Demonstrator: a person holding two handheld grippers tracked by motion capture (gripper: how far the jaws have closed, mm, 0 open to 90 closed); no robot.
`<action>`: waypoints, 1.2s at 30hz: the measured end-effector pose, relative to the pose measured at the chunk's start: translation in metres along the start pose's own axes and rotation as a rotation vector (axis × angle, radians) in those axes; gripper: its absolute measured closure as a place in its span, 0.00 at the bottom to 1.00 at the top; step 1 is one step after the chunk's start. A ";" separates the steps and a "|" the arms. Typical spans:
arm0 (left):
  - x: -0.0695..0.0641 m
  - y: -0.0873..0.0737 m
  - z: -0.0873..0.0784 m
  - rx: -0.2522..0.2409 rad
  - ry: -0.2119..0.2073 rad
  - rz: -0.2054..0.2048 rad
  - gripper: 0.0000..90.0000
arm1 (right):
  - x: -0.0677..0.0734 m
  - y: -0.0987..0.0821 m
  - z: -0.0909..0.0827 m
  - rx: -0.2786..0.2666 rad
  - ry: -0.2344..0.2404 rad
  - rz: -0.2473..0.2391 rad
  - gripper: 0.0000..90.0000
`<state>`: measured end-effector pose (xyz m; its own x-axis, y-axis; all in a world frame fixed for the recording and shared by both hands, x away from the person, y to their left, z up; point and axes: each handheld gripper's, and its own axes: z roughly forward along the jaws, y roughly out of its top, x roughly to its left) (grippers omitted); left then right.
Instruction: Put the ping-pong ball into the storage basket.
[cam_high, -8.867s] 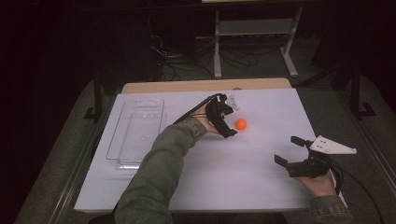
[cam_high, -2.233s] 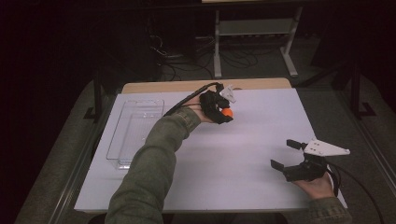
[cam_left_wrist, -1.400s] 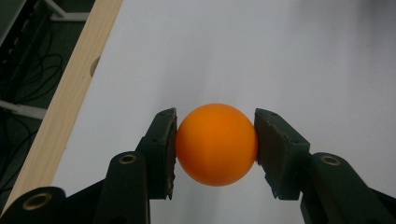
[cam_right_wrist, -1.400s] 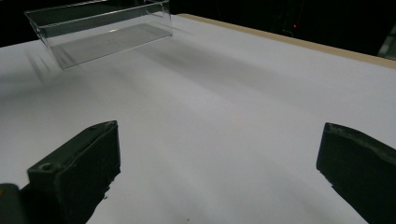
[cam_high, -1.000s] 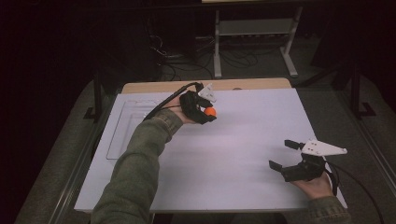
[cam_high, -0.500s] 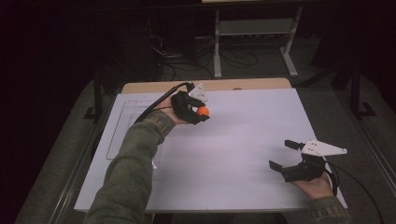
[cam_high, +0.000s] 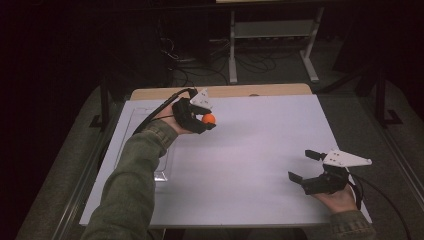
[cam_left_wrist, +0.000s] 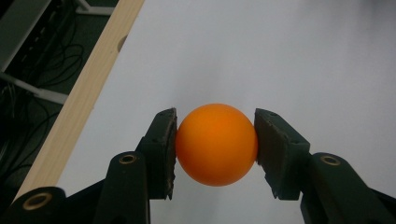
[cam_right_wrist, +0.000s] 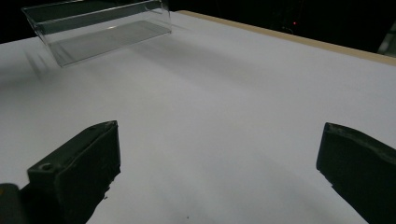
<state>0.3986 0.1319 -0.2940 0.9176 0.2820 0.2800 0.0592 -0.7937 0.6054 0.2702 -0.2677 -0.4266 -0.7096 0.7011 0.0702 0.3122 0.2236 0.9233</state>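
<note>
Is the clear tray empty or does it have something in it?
Empty as far as shows. In the right gripper view the clear tray has a bare floor; the orange ball is clamped in the left gripper, outside it.

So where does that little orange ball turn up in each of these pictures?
High view: the orange ball sits upper left of centre, clamped in the left tongs above the white table.
Left gripper view: the ball is dead centre, pinched between the two black jaws.
Right gripper view: not in it.
Shared landmark: the table's wooden far edge.
</note>
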 end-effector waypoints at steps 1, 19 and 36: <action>0.000 -0.001 -0.002 0.001 0.002 0.002 0.57 | 0.000 0.000 0.000 0.000 -0.001 0.001 0.00; 0.003 -0.027 -0.027 0.020 0.034 -0.040 0.57 | -0.001 -0.001 0.002 0.010 -0.001 0.000 0.00; 0.001 -0.045 -0.044 0.029 0.045 -0.063 0.57 | -0.002 -0.001 0.002 0.015 -0.004 -0.002 0.00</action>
<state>0.3798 0.1916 -0.2882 0.8932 0.3553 0.2757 0.1282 -0.7888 0.6011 0.2730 -0.2681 -0.4283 -0.7074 0.7037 0.0668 0.3205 0.2351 0.9176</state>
